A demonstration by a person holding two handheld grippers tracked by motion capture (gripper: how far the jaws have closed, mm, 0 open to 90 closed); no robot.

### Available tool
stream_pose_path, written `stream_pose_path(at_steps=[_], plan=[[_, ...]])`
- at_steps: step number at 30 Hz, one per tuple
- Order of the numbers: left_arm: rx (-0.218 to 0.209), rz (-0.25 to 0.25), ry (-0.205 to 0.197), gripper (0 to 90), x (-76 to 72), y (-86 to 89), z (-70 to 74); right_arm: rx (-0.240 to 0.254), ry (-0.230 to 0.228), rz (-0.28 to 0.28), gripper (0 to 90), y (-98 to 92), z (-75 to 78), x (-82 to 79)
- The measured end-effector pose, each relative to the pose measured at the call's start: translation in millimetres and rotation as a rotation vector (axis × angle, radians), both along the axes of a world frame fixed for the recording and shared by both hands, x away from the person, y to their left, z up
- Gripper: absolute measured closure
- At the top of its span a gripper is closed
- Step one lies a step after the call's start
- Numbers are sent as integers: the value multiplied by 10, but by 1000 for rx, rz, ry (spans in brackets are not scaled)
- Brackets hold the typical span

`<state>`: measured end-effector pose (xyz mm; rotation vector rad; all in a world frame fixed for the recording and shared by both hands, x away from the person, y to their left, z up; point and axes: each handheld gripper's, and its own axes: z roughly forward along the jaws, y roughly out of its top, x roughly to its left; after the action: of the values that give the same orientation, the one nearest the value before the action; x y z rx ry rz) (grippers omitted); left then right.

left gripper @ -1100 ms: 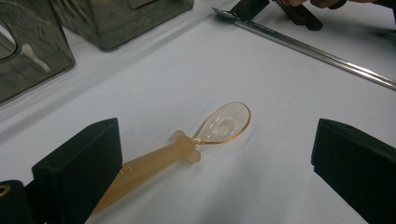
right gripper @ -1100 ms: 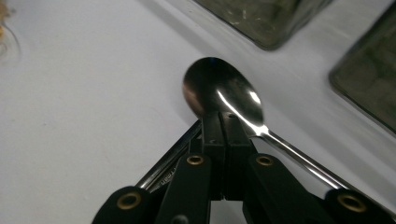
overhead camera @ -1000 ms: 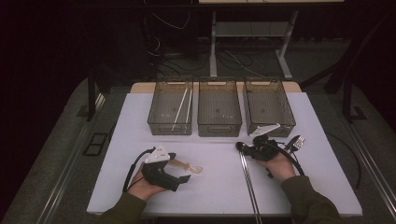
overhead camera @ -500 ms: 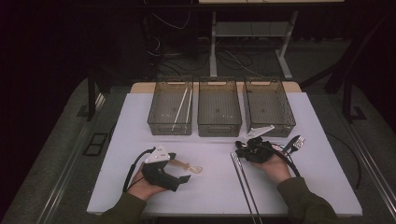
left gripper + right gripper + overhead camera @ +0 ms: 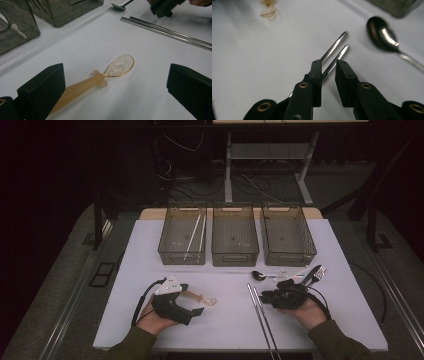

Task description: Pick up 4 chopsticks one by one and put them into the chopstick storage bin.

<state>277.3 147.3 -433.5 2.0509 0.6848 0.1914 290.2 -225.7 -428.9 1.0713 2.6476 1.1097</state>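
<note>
On the white bench (image 5: 150,250), the right claw (image 5: 328,67) hangs just above the 2 long silver metal chopsticks (image 5: 334,53) that lie side by side; its jaws have just been opening, stand a little apart, and press on nothing, with 1 chopstick showing through the gap. In the high view the right claw (image 5: 267,296) sits at the far end of the chopsticks (image 5: 262,320). A shiny metal spoon (image 5: 384,35) lies near their tips. The left claw (image 5: 112,82) rests low on the bench with its jaws wide apart, and the translucent amber plastic spoon (image 5: 100,80) lies between them, its handle close to the left jaw. 3 smoky transparent plastic bins (image 5: 235,255) stand in a row at the far side.
</note>
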Motion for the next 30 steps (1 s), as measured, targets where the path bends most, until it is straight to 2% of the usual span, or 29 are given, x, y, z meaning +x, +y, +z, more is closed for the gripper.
stream_pose_path(at_steps=[5, 8, 17, 22, 27, 30], plan=[[-3, 4, -2, 5, -1, 1, 1, -6, 7, 0, 560, 30, -17, -198], [0, 2, -1, 5, -1, 0, 0, -37, -9, 4, 522, 80, -38, -298], [1, 2, -2, 5, -1, 1, 1, -95, -22, -4, 515, 205, -124, -347], [2, 1, -2, 5, 0, 1, 1, -146, -67, 8, 535, 258, -134, -369], [3, 0, -3, 5, -1, -1, 1, -149, -69, 10, 563, 271, -133, -370], [4, 0, -3, 5, -3, -2, 2, -150, -76, 21, 611, 281, -132, -369]])
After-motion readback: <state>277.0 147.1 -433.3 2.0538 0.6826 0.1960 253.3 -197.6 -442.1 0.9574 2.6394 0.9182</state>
